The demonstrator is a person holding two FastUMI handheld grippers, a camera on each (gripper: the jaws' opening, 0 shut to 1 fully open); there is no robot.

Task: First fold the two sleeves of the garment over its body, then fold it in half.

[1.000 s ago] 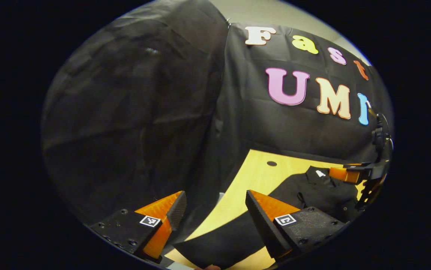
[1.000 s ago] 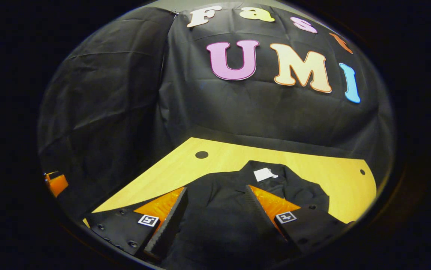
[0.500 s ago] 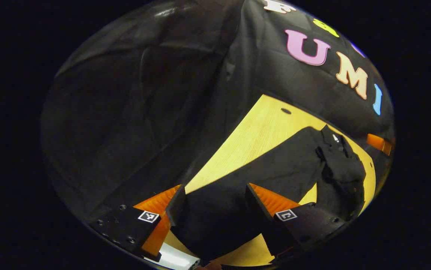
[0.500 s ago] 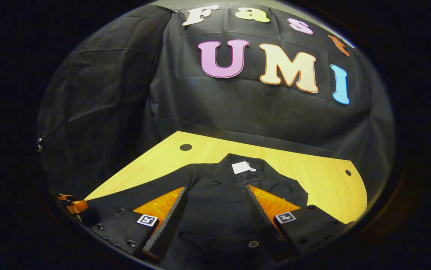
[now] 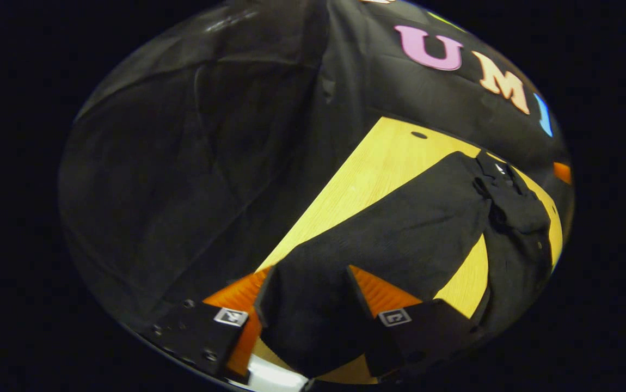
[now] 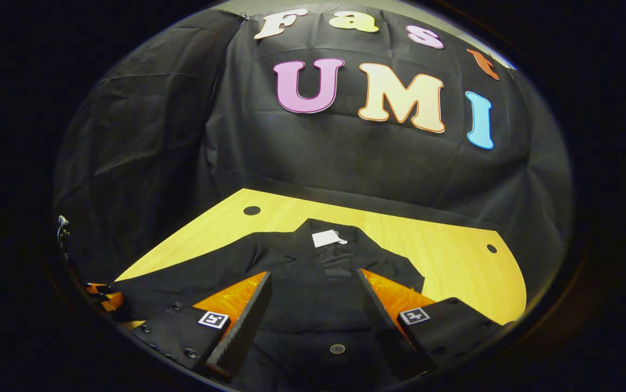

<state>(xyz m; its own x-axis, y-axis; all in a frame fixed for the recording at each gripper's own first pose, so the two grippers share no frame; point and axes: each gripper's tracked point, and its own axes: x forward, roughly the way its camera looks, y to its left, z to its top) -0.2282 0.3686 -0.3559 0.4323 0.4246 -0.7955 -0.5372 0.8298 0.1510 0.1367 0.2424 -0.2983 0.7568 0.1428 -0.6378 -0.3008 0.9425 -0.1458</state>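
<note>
left gripper [image 5: 305, 296]: jaws wide open, straddling the jacket [image 6: 302, 283] sleeve [image 5: 389, 239] end, ready to pinch
right gripper [image 6: 313, 305]: jaws open, empty, hovering over the jacket body

Dim, warm light; fisheye-warped edges

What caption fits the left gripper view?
Left gripper jaws straddle the black garment's sleeve on the wooden table.

black garment [image 6: 313, 283], spread seemingly flat, sleeve [image 5: 400, 234] outstretched
</note>
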